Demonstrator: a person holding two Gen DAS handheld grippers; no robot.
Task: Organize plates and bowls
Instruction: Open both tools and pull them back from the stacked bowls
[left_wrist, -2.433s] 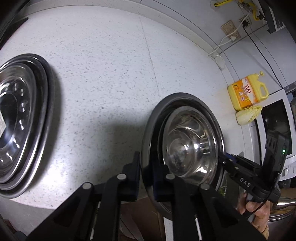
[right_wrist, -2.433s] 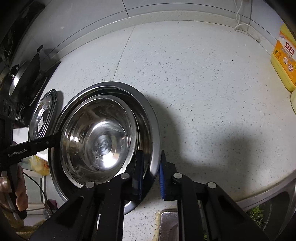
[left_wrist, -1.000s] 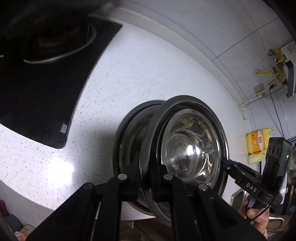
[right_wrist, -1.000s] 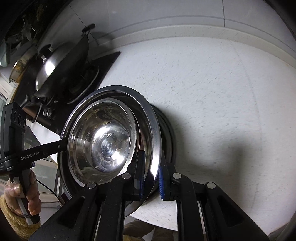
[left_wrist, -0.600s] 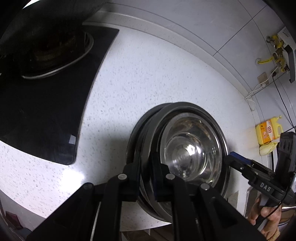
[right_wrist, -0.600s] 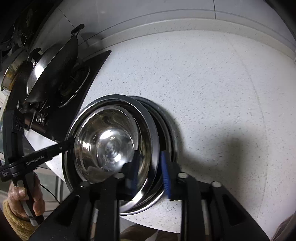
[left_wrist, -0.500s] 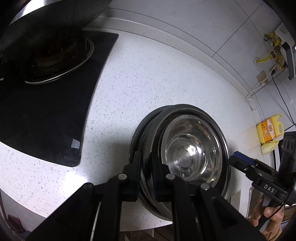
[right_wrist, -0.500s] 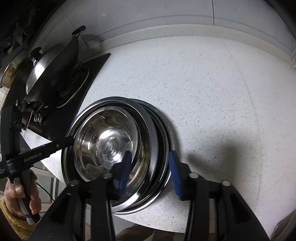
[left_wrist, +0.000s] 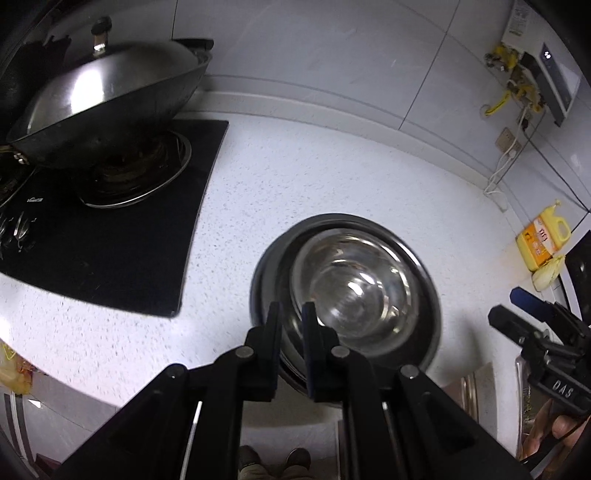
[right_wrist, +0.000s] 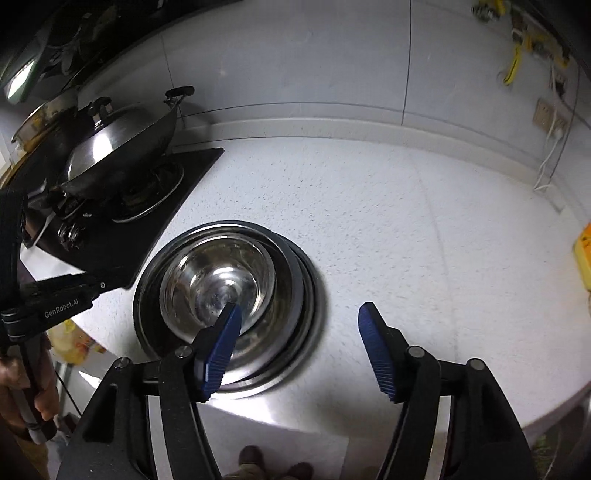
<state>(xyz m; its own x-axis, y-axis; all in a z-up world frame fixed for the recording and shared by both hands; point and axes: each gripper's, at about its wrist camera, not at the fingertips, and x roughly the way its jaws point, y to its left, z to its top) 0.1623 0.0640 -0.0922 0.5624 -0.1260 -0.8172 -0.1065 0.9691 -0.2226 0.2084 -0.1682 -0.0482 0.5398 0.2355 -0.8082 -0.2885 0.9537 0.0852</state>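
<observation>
A steel bowl (left_wrist: 351, 288) sits in a stack of steel plates (left_wrist: 424, 332) on the white counter; the bowl (right_wrist: 218, 280) and plates (right_wrist: 295, 325) also show in the right wrist view. My left gripper (left_wrist: 290, 317) stands at the stack's near-left rim with a narrow gap between its fingers, above the rim. My right gripper (right_wrist: 299, 336) is open wide and empty, raised above the stack's right rim. The right gripper shows at the right edge of the left wrist view (left_wrist: 524, 310).
A black stove (left_wrist: 103, 236) with a lidded wok (left_wrist: 107, 96) lies left of the stack. A yellow detergent bottle (left_wrist: 543, 240) stands at the far right by the wall. The counter's front edge (right_wrist: 332, 417) is just below the stack.
The plate with the bowl was carried left and set down on the plate stack beside the stove. My right gripper opened wide and both grippers pulled back and up.
</observation>
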